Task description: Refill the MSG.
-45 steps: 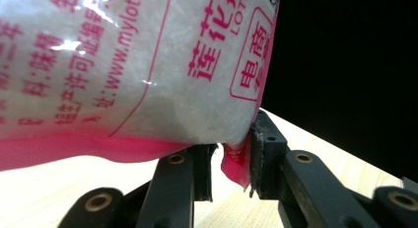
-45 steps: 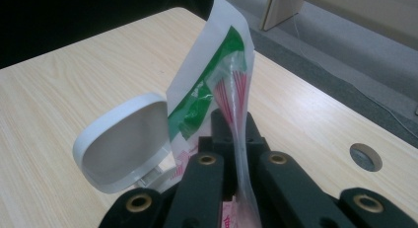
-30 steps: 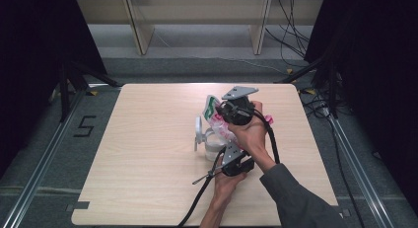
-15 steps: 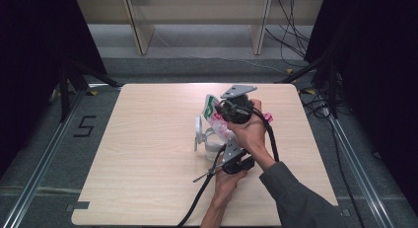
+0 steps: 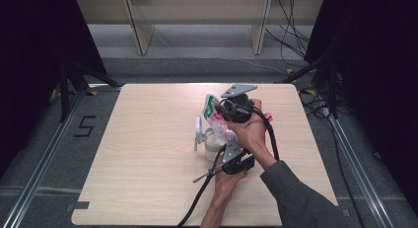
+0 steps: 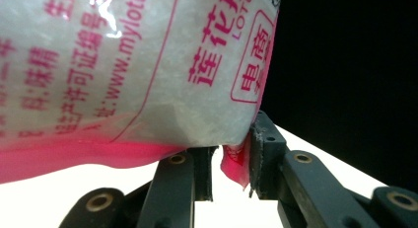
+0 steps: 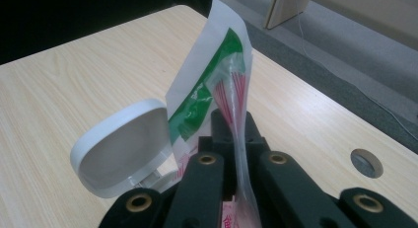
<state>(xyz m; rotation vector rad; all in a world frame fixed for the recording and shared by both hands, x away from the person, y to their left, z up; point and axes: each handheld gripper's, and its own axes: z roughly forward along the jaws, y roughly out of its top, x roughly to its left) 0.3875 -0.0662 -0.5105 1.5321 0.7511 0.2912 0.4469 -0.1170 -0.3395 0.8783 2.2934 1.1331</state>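
Right gripper view looks along the black jaws of the right gripper (image 7: 231, 139), which are clamped flat on the upper film of a clear plastic bag of white granules with pink and green print (image 7: 217, 80); the pinched strip rises above the jaws toward the upper middle of the frame, so the bag hangs from this grip. At lower left of that frame the round white hinged lid (image 7: 123, 149) of a small clear plastic container stands tipped back, leaving the mouth free, probably so the granules can be poured in. In the left gripper view the left gripper (image 6: 231, 159) bites the pink sealed bottom corner of the bag (image 6: 148, 70), whose bulging, granule-filled body fills the upper left of the frame; holding that low corner lets the person raise the bag's tail and steer the contents. High view places all this at the centre of the light wooden table (image 5: 148, 188): the right gripper (image 5: 231, 112) sits higher in the frame, the left gripper (image 5: 231, 159) below it, the bag (image 5: 213, 107) between them, and the container (image 5: 209, 146) with its lid (image 5: 198, 132) just to their left, directly under the bag.
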